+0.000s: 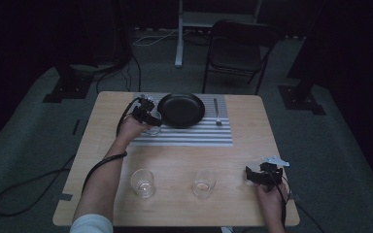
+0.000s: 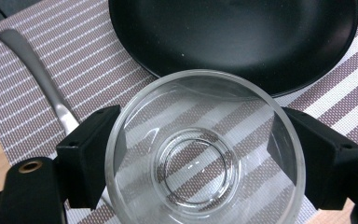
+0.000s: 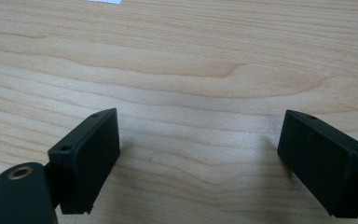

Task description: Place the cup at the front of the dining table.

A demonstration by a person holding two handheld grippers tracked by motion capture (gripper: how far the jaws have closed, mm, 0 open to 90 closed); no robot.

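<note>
My left gripper [image 1: 147, 115] is over the left part of the striped placemat [image 1: 194, 137], shut on a clear empty glass [image 1: 153, 129]. In the left gripper view the glass [image 2: 196, 168] stands upright between the two jaws, which press on its sides, with the gripper [image 2: 193, 149] looking down into it. Just beyond the glass lies the black plate [image 2: 233, 37] [image 1: 181, 109]. My right gripper [image 1: 263, 174] hovers low at the table's front right, open, and in the right gripper view the gripper [image 3: 198, 154] has bare wood [image 3: 177, 60] between its jaws.
A fork [image 1: 217, 112] lies on the placemat right of the plate. A metal utensil handle [image 2: 32, 70] lies on the mat left of the plate. Two more empty glasses [image 1: 143, 183] [image 1: 204, 184] stand near the front edge. A folding chair [image 1: 238, 48] stands behind the table.
</note>
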